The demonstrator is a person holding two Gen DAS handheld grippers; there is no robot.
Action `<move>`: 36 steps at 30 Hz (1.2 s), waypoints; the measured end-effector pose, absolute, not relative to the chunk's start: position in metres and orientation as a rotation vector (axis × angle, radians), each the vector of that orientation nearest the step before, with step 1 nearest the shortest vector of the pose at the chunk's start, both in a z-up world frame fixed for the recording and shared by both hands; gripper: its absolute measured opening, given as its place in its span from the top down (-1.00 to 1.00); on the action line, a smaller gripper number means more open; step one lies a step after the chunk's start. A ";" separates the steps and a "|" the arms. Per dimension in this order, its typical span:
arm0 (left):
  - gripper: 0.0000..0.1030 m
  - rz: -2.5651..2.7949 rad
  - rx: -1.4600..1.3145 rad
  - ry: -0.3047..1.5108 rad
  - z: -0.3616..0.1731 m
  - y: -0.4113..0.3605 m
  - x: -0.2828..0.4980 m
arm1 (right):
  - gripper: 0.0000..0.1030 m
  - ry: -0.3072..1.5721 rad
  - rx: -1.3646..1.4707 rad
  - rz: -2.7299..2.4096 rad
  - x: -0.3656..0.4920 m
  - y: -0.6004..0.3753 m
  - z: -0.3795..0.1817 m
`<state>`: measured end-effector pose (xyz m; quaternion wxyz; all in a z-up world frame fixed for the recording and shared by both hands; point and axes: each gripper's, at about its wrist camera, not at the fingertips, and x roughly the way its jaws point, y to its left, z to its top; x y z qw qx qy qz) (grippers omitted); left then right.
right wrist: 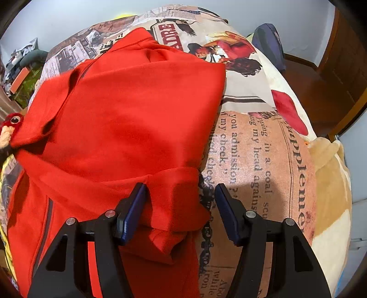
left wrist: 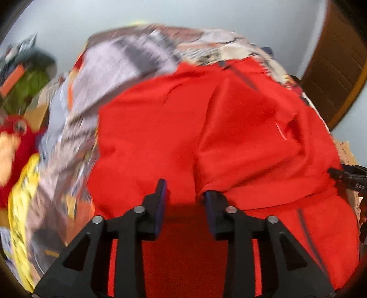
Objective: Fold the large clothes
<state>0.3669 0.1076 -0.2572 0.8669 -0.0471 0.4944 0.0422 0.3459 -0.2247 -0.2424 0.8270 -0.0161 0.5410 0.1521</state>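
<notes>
Bed cover (right wrist: 263,146), newspaper-style print, spans nearly the whole surface in both views; it serves as the folding surface.

Red garment (right wrist: 128,119) lies on that cover, left of centre in the right wrist view, already doubled over itself in at least 2 layers. Judgement: fold is partly done, edges not yet squared.

Right gripper (right wrist: 181,185): jaws apart, straddling a folded corner of the garment at its right edge. Pads do not press the cloth, so nothing is clamped. Likely placed there to pinch that corner next.

Left gripper (left wrist: 185,190): jaws apart over the red cloth, a fold lying near the right pad; no grip seen. View is motion-blurred.

Room: pale wall (left wrist: 206,13), brown wooden door (left wrist: 339,75) at right, red plush toy (right wrist: 11,123) at the bed's left edge.
</notes>
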 end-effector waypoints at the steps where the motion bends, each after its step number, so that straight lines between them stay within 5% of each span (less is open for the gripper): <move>1: 0.31 0.101 -0.111 1.040 -0.262 0.112 0.361 | -0.14 1.150 -0.035 0.321 0.347 -0.224 -0.242; 14: 0.33 0.158 -0.130 1.046 -0.256 0.166 0.322 | -0.21 1.150 -0.059 0.258 0.345 -0.221 -0.237; 21: 0.03 0.068 -0.086 0.981 -0.230 0.136 0.360 | -0.21 1.063 -0.100 0.272 0.339 -0.207 -0.197; 33: 0.02 0.047 -0.010 1.025 -0.261 0.100 0.432 | -0.21 1.059 -0.134 0.363 0.338 -0.166 -0.194; 35: 0.32 0.046 -0.014 1.018 -0.260 0.102 0.438 | -0.21 1.091 -0.156 0.365 0.338 -0.159 -0.204; 36: 0.70 0.043 -0.016 1.021 -0.260 0.103 0.440 | -0.21 1.110 -0.168 0.365 0.337 -0.156 -0.211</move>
